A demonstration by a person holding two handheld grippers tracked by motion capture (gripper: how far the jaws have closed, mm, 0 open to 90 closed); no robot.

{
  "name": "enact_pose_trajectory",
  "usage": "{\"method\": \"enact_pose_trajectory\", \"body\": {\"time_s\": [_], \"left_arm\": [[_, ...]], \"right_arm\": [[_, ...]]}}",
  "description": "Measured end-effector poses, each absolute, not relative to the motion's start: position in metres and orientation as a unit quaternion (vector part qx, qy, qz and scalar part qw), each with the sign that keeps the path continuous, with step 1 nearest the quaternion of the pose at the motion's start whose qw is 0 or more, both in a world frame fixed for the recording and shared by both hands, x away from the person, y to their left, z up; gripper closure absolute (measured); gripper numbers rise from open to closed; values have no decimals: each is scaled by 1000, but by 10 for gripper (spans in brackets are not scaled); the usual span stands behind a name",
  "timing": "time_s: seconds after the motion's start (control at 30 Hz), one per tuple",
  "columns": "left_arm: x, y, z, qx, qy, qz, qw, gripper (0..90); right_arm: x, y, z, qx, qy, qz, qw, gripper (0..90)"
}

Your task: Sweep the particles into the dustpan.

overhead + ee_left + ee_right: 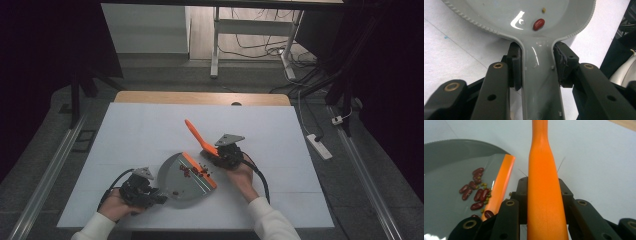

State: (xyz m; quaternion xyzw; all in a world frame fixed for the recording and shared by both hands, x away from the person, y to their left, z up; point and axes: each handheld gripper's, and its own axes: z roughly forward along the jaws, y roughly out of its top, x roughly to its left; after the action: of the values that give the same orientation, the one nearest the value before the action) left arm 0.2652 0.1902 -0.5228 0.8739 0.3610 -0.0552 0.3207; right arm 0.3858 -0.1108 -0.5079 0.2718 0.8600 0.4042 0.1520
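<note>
A grey dustpan (181, 176) with an orange front lip (200, 171) lies on the white table top (150, 130). My left gripper (156, 197) is shut on its grey handle (540, 75), and the pads (515, 65) press both sides. One red bean (538, 24) lies near the handle's root. Several red beans (194, 170) and small green ones lie just inside the lip (500, 185). My right gripper (216, 156) is shut on the orange brush handle (541, 182), which slants up and away (196, 133) just right of the lip. The brush's head is hidden under the gripper.
The white sheet covers a wooden table whose far edge (200, 97) shows. A white power strip (320, 146) and cables lie on the floor to the right. A desk frame (216, 45) stands behind the table.
</note>
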Motion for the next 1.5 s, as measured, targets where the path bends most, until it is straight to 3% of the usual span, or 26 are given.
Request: {"method": "enact_pose_trajectory", "body": {"time_s": [0.9,1.13,1.5], "left_arm": [[265,190,-523,874,361,-55,320,612],[265,190,-523,874,361,-56,320,611],[265,190,-523,874,360,-55,320,611]], "right_arm": [[355,-89,-509,246,865,419,127,704],[347,-79,-503,215,867,441,93,705],[354,-97,-492,245,846,457,123,704]]}}
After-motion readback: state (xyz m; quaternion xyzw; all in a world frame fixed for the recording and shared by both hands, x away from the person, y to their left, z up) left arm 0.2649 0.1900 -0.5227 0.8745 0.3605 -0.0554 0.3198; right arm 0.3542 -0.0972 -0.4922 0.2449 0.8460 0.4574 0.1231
